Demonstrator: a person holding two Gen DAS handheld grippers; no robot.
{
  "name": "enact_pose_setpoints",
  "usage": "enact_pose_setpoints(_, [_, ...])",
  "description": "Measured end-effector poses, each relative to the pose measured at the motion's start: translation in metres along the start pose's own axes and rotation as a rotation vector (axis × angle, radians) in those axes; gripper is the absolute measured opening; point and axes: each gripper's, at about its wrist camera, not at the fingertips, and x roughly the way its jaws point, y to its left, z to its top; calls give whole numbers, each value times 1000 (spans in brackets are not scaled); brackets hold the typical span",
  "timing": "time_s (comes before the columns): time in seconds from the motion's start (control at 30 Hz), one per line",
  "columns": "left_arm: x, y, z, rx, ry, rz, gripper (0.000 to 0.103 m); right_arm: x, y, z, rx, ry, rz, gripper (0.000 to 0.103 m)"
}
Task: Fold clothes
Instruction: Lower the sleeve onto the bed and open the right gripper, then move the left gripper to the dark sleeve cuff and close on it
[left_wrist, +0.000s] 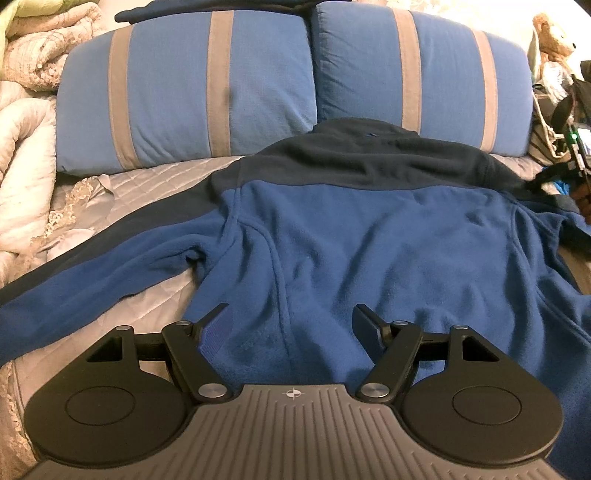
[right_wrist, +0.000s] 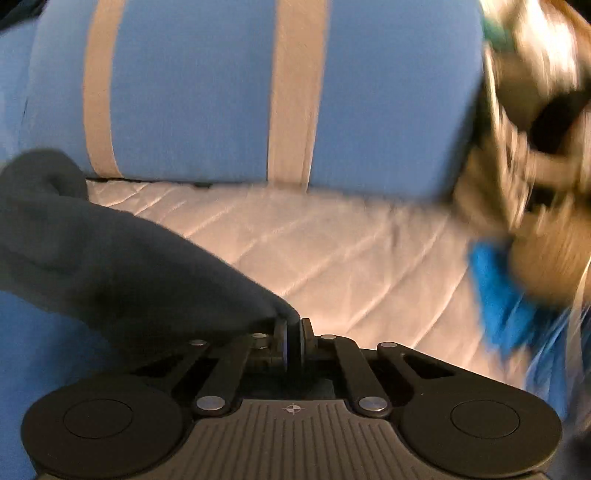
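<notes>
The right claw (right_wrist: 293, 341) is seen closed to a narrow slit, its pads pinched on a thin edge of the dark navy part of the blue fleece jacket (left_wrist: 369, 251). The left claw (left_wrist: 291, 325) is held wide, with nothing between its fingers, poised just above the hem region of the jacket. The jacket is spread back-up on the quilted silver-grey bedspread (left_wrist: 155, 184), its dark collar end laid against the two blue pillows with beige stripes (left_wrist: 192, 88), one sleeve stretched out to the left.

Only a small fold of fleece appears to be caught, so a slip out of the pads is judged likely if the sleeve is pulled quickly or dragged against the bedspread. The right wrist view is blurred, so the depth of the grip cannot be confirmed. With the hem left unpinned by the open left claw, the whole jacket could be dragged sideways and bunched instead of folded. Clutter at the right bedside (right_wrist: 535, 129) could also be snagged.
</notes>
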Motion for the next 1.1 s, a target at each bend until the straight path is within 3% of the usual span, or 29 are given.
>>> enact_pose_setpoints(0.17, [1, 0, 1, 0, 2, 3, 71, -19, 29, 10, -196, -164, -183, 11])
enact_pose_setpoints(0.27, [-2, 0, 0, -1, -4, 2, 71, -36, 24, 11, -130, -187, -195, 30])
enact_pose_setpoints(0.33, [-3, 0, 0, -4, -8, 1, 71, -56, 19, 7, -94, -201, -173, 53])
enact_pose_setpoints(0.53, [-8, 0, 0, -7, -23, -7, 71, -131, 14, -11, -111, -244, -106, 95])
enact_pose_setpoints(0.67, [-10, 0, 0, -8, -32, -7, 71, -185, 12, -23, -101, -275, -46, 103])
enact_pose_setpoints(0.93, [-12, 7, -4, -45, -40, -18, 71, -277, 34, -50, -54, -326, 120, 103])
enact_pose_setpoints(1.1, [-18, 19, -7, -79, -57, -121, 71, -308, 64, -58, -42, -345, 204, 103])
